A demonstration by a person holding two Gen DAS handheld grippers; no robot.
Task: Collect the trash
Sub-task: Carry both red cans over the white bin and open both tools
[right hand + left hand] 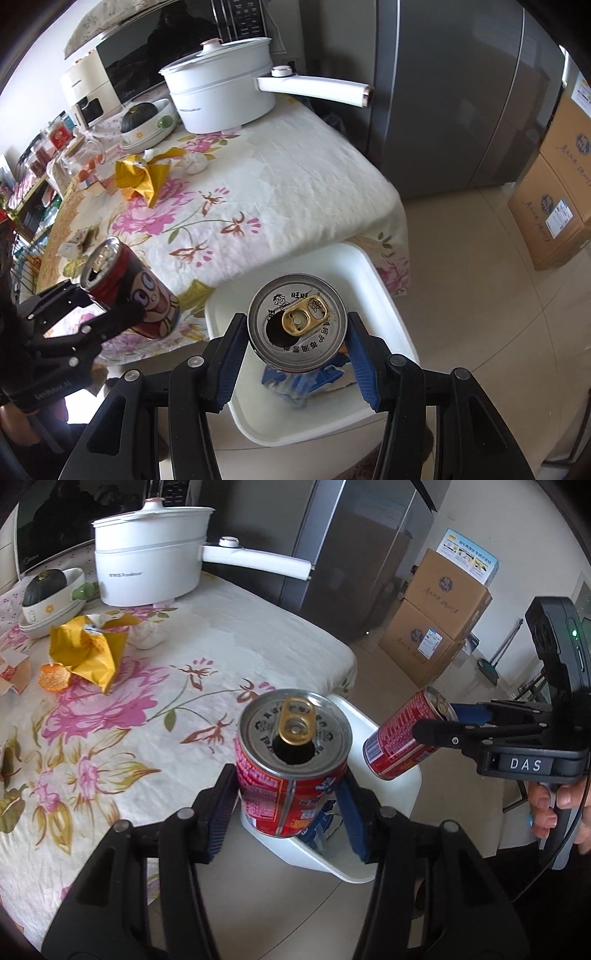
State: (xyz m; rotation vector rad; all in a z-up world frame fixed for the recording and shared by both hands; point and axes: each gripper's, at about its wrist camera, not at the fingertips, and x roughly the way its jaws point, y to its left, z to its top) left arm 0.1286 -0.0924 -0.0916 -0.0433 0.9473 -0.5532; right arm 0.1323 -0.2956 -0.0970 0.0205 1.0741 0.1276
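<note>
left tool [290, 794]: clamped on a red can [291, 757], opened top up, held at the counter [207, 635] edge, partly over the white bin [402, 794]

right tool [295, 349]: clamped on a second can [297, 325], held right above the bin [369, 266], pull tab lifted

bin: parked on the floor just beside the counter, blue-white wrapper [306, 380] seen inside

still on the counter: crumpled yellow wrapper [88, 646], orange scrap [53, 675]

also spotted: white pot [147, 561] at the back
</note>
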